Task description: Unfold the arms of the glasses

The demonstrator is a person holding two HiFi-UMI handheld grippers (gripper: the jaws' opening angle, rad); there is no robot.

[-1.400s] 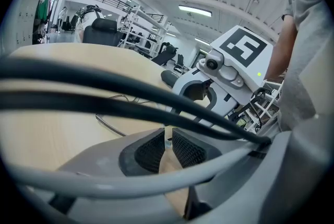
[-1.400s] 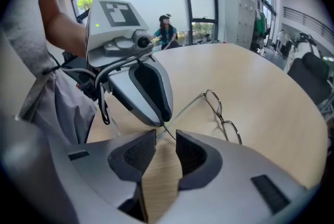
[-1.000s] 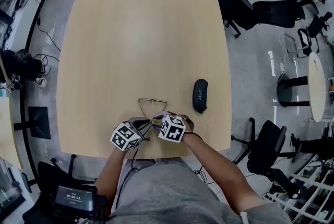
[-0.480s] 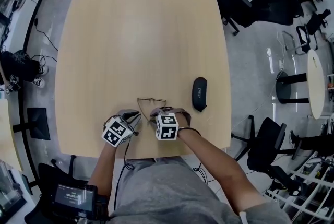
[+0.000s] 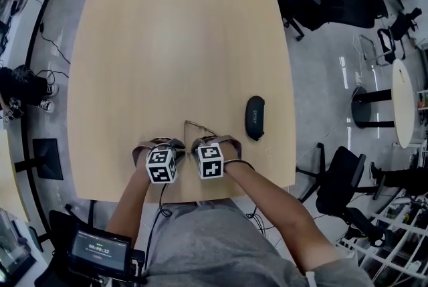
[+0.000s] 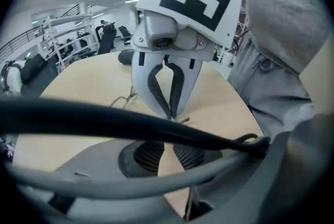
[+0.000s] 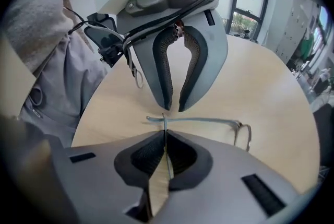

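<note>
The wide tan surface (image 5: 174,45) fills most of the head view, bare over its far half. The person stands at its near edge. Both forearms reach in over that edge, the left forearm (image 5: 130,202) rising almost straight and the right forearm (image 5: 267,195) slanting in from the right. The left hand (image 5: 148,149) and right hand (image 5: 224,144) sit close side by side. Their marker cubes (image 5: 161,165) nearly touch, and both tools tip forward and steeply down at the surface.

A dark oval case (image 5: 255,117) lies flat to the right of the hands, apart from them.

The left claw (image 7: 174,108) is almost closed, with only a slit between its tips. Bare surface shows through the slit and I see nothing pinched in it. Its tips hang just above the glasses. A thick black cable (image 6: 104,121) crosses its own view.

The right claw (image 6: 171,114) has just been closing, and its pads (image 7: 180,157) now meet on a thin wire arm (image 7: 166,155) of the glasses.

The glasses (image 5: 199,128) sit just beyond the two claws, near the front edge. In the right gripper view their other arm (image 7: 193,120) runs crosswise to the lens rim (image 7: 245,137).
</note>
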